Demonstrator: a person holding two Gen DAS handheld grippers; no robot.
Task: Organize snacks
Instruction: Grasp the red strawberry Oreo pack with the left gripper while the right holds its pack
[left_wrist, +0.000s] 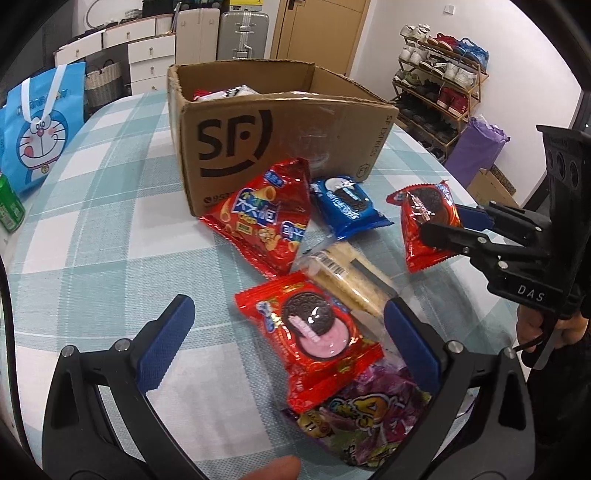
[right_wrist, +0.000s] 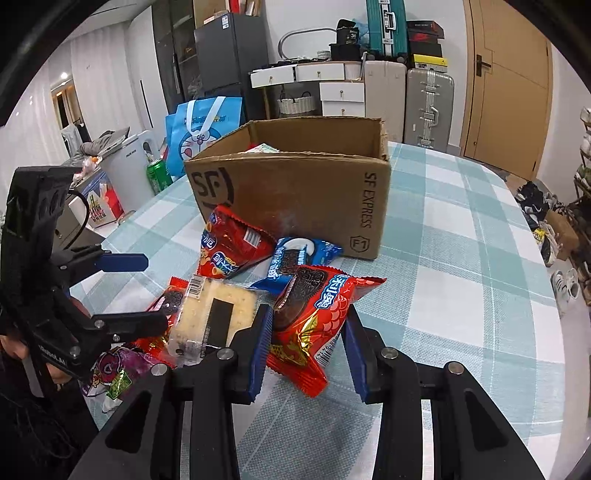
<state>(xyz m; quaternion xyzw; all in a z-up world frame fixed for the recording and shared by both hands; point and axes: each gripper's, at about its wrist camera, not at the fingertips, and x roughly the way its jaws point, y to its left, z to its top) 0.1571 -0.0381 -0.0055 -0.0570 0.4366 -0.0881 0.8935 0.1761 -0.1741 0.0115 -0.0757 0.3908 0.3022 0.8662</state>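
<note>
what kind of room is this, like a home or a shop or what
Most likely a lived-in home, perhaps by the entryway. A shoe rack full of shoes stands by the wall, suitcases and white drawers crowd the back, and the snacks lie on a table with a checked tablecloth.

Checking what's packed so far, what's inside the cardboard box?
Inside the SF Express box, only a red-and-white wrapper peeks over the rim. The box walls hide the rest.

My left wrist camera looks steeply down, close over the snack pile (left_wrist: 325, 280), cardboard box (left_wrist: 266, 136) at twelve o'clock. My right one faces the same pile (right_wrist: 258, 295) and box (right_wrist: 295, 199) from the opposite side.
</note>
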